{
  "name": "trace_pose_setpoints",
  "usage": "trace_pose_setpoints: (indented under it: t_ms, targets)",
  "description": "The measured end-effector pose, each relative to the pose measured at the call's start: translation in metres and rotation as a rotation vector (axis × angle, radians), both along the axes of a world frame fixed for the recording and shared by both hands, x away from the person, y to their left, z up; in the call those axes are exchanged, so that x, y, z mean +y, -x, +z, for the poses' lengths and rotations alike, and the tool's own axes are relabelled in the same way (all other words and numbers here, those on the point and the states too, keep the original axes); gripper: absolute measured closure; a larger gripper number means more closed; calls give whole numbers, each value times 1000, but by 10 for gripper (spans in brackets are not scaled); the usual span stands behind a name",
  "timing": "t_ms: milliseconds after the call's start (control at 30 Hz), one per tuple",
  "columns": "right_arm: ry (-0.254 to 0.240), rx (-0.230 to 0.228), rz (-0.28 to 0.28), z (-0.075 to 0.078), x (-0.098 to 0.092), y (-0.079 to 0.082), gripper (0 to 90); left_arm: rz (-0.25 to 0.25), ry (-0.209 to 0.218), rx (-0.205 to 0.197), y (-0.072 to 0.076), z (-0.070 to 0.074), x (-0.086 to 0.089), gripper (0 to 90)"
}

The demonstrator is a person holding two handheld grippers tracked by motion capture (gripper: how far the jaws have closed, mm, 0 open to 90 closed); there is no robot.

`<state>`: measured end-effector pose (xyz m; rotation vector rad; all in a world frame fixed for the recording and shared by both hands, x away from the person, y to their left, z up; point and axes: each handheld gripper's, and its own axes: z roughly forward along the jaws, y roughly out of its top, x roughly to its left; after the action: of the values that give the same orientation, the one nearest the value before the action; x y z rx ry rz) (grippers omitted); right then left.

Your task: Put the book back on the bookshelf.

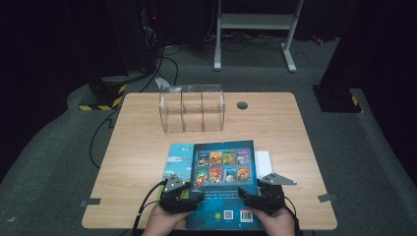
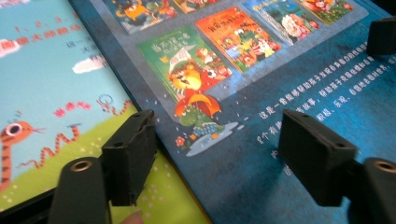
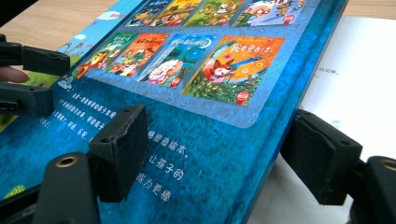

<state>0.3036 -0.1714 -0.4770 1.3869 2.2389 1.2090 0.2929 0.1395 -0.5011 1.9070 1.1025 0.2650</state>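
Blue picture book [image 1: 223, 184] atop 2 others at table's [image 1: 137, 147] near edge. Left gripper [image 1: 193, 199] and right gripper [image 1: 246, 196] straddling its side edges, jaws apart, nothing clamped. Probably pre-grasp; next, closing both, then lifting.

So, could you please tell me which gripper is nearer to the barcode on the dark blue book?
Right. The right gripper sits at the dark blue book's lower right, just above the barcode; the left gripper is across at the book's left edge.
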Motion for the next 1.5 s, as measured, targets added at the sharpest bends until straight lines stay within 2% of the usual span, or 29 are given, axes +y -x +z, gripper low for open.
trace_pose_setpoints:
  t_ms: [200,300,500,600,667,700,833,1000,1167,1233,1500]
  targets:
    - [18,-7,-25,1,4,-12,251,7,-20,-14,-12,1,-2,310]
    - [21,-4,-32,2,6,-21,251,3,-26,-14,-25,2,-3,313]
    - [30,3,-44,3,9,-44,249,37,-37,-22,-46,3,-3,329]
    - [26,14,-31,3,8,-51,245,45,-24,-29,-47,1,-2,330]
    - [17,11,-20,2,6,-51,241,58,44,29,-50,-2,2,310]
    - [9,-3,-12,0,4,-50,241,55,49,29,-50,-2,3,301]
    - [-2,-2,-3,0,2,-50,242,43,42,19,-48,-3,3,272]
    - [-19,38,12,-1,1,-56,223,38,40,10,-48,-4,3,269]
    - [2,31,25,1,2,-57,233,36,44,3,-47,-4,3,281]
    - [-7,48,17,1,2,-57,249,39,44,1,-47,-5,3,282]
    - [-24,28,12,3,-3,-53,360,46,39,0,-46,-5,2,283]
